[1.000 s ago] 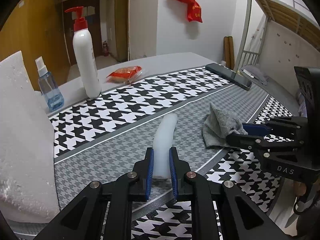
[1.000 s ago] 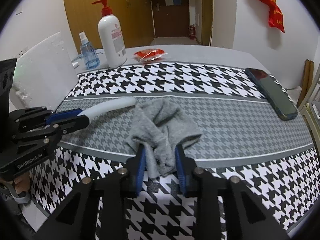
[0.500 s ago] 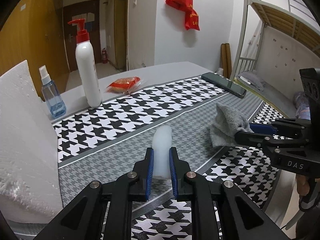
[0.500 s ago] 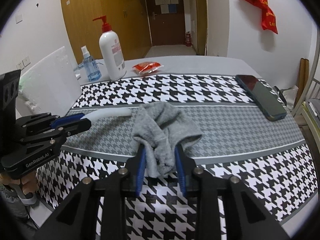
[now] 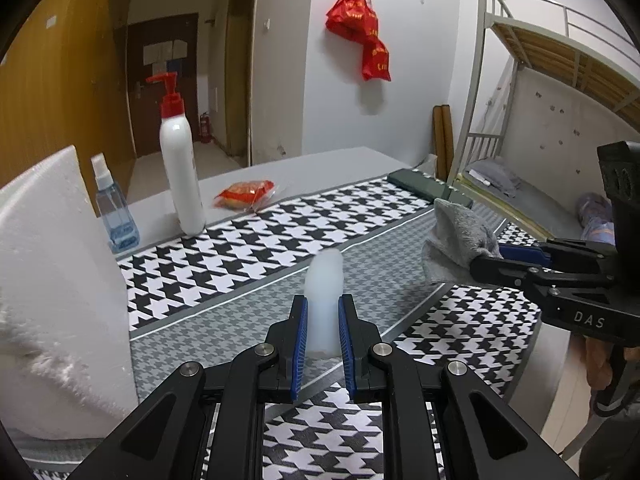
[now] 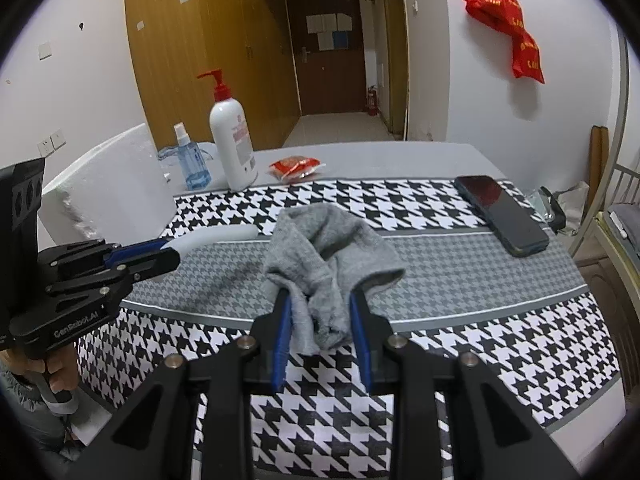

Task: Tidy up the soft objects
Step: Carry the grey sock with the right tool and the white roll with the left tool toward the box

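Houndstooth tablecloth (image 5: 224, 264) under clamped sock (image 6: 332, 248), tube (image 5: 323, 304)

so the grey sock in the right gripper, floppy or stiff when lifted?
Likely floppy: the grey sock bunches and folds between the right gripper pads, its ends drooping. Probably light. Knit texture suggests it won't slip.

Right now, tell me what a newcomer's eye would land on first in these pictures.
First, the two grippers side by side over the houndstooth cloth: the left gripper is shut on a white foam tube, the right gripper on a crumpled grey sock. Next, the red-capped pump bottle at the far edge, and the red bags hanging on the wall.
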Motion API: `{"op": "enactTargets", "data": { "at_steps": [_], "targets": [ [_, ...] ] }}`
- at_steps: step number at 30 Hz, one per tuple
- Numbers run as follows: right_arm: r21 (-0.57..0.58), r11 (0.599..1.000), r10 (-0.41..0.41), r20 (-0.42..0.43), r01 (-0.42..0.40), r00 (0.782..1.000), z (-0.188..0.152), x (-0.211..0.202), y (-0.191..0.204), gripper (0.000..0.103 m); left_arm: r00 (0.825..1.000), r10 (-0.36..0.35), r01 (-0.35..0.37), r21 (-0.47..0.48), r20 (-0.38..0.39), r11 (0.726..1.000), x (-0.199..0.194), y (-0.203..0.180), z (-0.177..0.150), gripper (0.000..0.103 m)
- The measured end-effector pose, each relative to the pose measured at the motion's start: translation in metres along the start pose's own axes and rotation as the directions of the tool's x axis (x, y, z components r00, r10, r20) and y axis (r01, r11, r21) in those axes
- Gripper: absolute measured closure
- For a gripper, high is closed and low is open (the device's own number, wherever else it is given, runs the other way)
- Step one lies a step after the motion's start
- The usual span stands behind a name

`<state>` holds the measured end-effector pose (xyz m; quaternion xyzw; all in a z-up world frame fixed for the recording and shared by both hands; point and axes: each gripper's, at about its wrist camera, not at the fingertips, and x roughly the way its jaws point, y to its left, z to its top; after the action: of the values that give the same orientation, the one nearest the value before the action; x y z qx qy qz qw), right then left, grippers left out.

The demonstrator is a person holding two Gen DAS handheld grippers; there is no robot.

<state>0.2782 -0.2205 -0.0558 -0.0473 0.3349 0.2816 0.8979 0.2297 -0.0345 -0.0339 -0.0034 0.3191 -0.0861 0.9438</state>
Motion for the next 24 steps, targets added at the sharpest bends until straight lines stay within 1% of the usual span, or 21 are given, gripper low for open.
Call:
{"op": "enactTargets", "data": {
  "at_steps": [8,14,19,24],
  "targets": [
    [-0.015,1.000,0.018,0.055,-0.018,0.998,0.000,-0.022,0.012,0.070,0.998,0.001,-0.003,0.023,0.066,1.000,-0.034,-0.008,0.003,0.086],
    [-0.022,0.999,0.046,0.106,-0.044,0.993,0.000,-0.036,0.023,0.070,0.996,0.008,-0.008,0.006,0.091,1.000,-0.056,-0.006,0.001,0.086],
    [-0.035,0.997,0.066,0.135,-0.062,0.989,0.002,-0.043,0.034,0.070,0.992,0.036,-0.038,0.008,0.121,0.999,-0.074,-0.004,-0.001,0.086],
    [-0.060,0.995,0.087,0.157,-0.078,0.984,0.003,-0.050,0.047,0.070,0.987,0.061,-0.059,-0.016,0.150,0.998,-0.089,0.005,-0.004,0.086]
  ]
}}
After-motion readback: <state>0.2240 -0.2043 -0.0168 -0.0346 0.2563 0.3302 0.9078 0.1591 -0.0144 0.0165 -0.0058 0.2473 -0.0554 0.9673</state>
